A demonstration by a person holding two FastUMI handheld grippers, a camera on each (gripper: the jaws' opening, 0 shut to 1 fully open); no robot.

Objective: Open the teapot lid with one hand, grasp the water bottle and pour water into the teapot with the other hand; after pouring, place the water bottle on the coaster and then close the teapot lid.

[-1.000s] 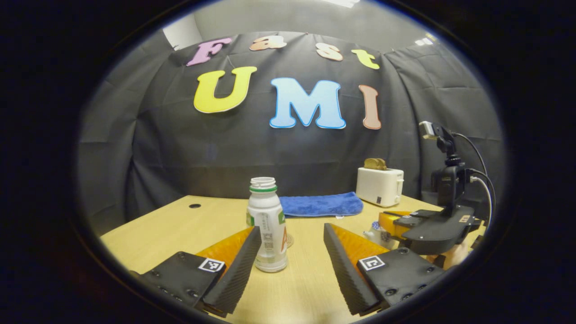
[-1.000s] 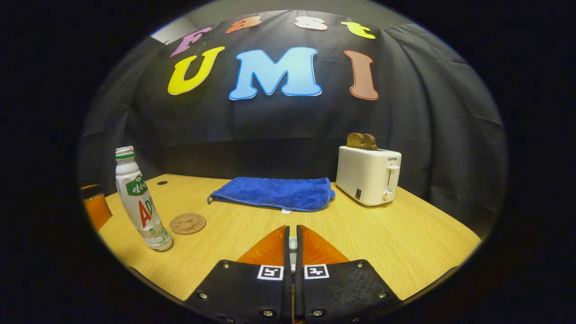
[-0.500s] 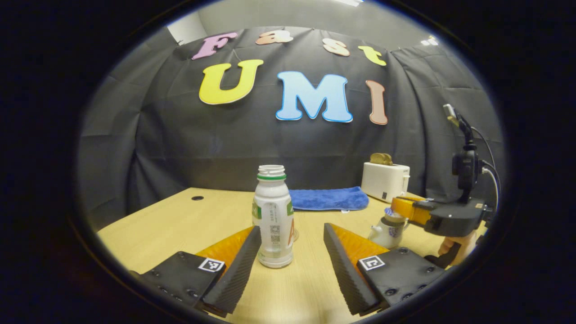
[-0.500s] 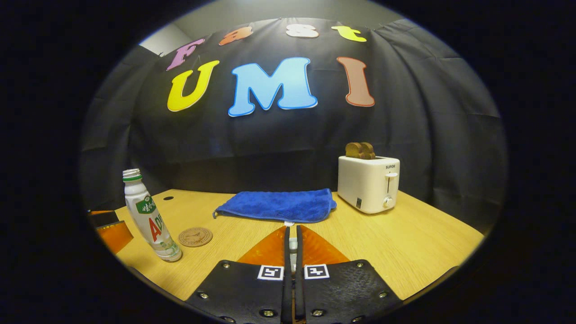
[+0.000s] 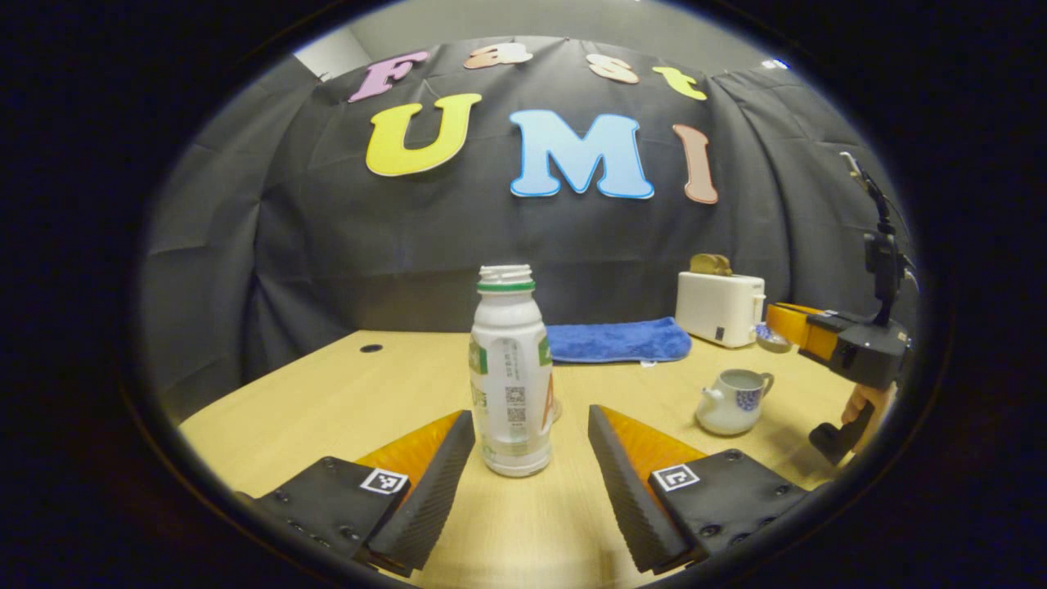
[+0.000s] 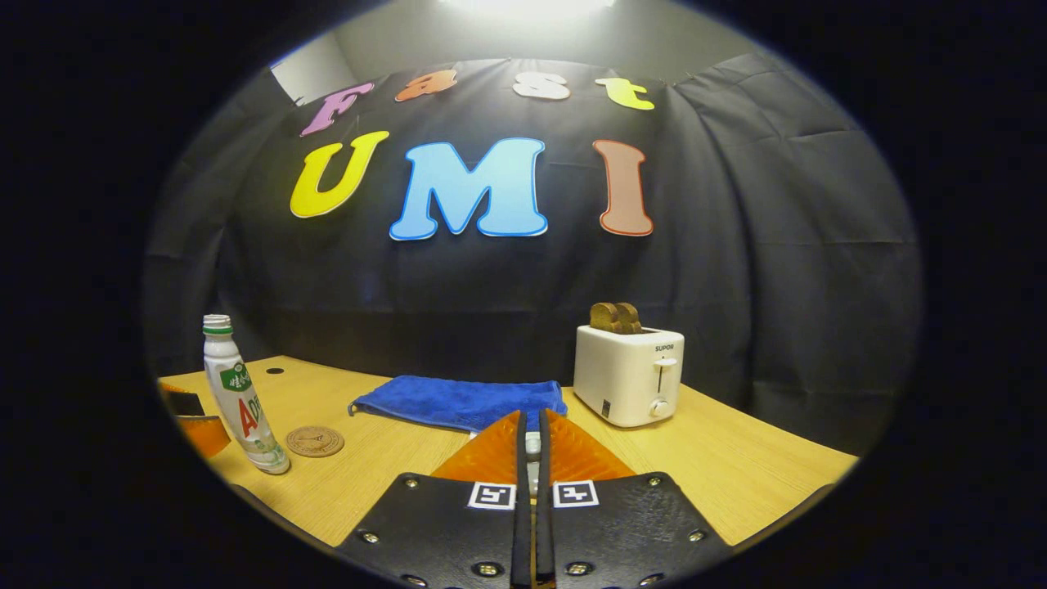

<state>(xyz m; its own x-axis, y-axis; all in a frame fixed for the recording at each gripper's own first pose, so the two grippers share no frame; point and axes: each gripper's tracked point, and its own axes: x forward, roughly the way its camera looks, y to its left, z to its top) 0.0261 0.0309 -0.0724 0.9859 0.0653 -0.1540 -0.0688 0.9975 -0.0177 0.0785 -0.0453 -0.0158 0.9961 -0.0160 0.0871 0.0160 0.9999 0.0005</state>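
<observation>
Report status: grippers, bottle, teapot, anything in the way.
Left gripper open, fingers flanking the upright, uncapped water bottle, not clamped. Right gripper shut on the teapot lid, held aloft. Teapot open on the table. Nothing in the way.

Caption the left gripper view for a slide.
Open left tongs flank the uncapped water bottle; right tongs hold the lid above the open teapot.

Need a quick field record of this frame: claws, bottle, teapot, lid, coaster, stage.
left claw: open, fingers either side of the bottle, not touching
right claw: shut on the lid, raised above the table
bottle: upright on table, no cap
teapot: lid off, standing on the table
lid: small pale piece between the right claw's fingers
coaster: bare, beside the bottle
stage: lid lifted; bottle not yet grasped
</observation>
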